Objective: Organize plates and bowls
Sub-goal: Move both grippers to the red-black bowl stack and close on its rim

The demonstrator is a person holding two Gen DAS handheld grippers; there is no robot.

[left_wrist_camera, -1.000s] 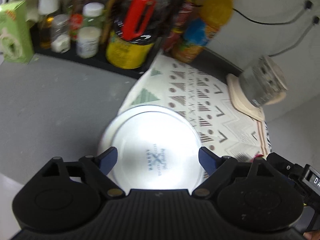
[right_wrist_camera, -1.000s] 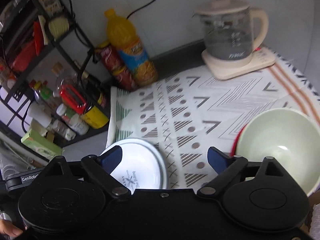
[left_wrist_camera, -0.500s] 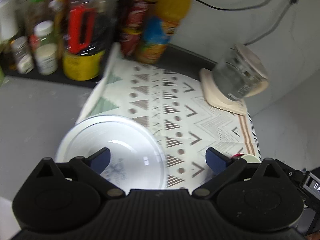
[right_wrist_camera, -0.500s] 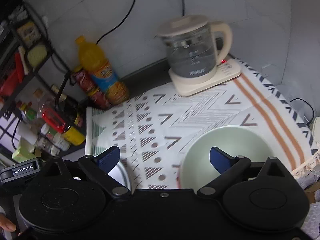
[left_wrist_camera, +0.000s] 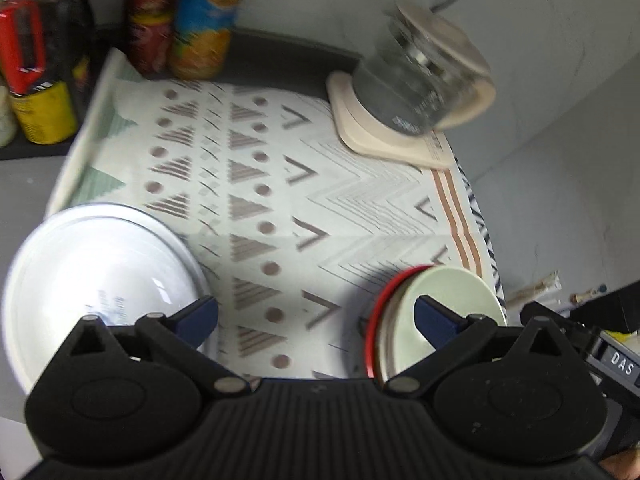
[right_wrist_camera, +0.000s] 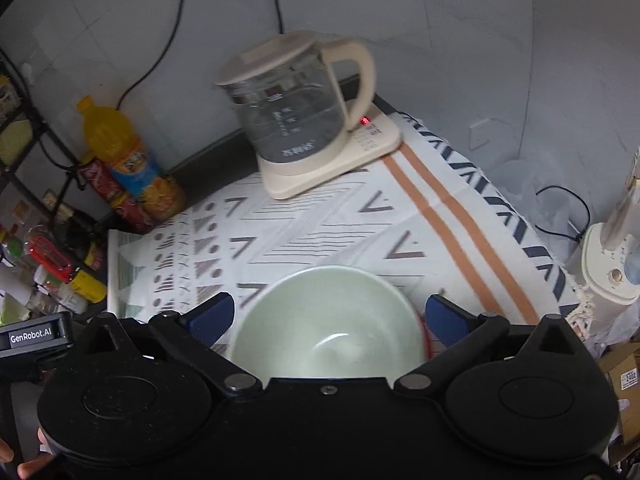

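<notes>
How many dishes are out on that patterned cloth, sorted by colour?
White plates: 1, the white plate at the cloth's left edge.
Pale green bowls: 1, the green bowl.
Red-rimmed dishes: 1, the red-rimmed dish under the green bowl; only its edge shows.
Total: 3

The left tool (left_wrist_camera: 316, 316) has its blue fingertips (left_wrist_camera: 198, 314) spread wide with nothing between them, just patterned cloth (left_wrist_camera: 280, 208) underneath. A white plate (left_wrist_camera: 92, 276) sits off to the left, partly over the cloth's edge, with the left fingertip in front of its rim. On the right is a pale green bowl (left_wrist_camera: 444, 292) stacked on something with a red rim (left_wrist_camera: 374, 320), and the right fingertip overlaps it in the picture. At the back there's a blurry glass kettle (left_wrist_camera: 416, 80) on its cream base, plus an orange drink bottle (left_wrist_camera: 204, 20) and a red can (left_wrist_camera: 150, 16) by the wall. The grey tabletop (left_wrist_camera: 28, 188) shows on the left.
</notes>
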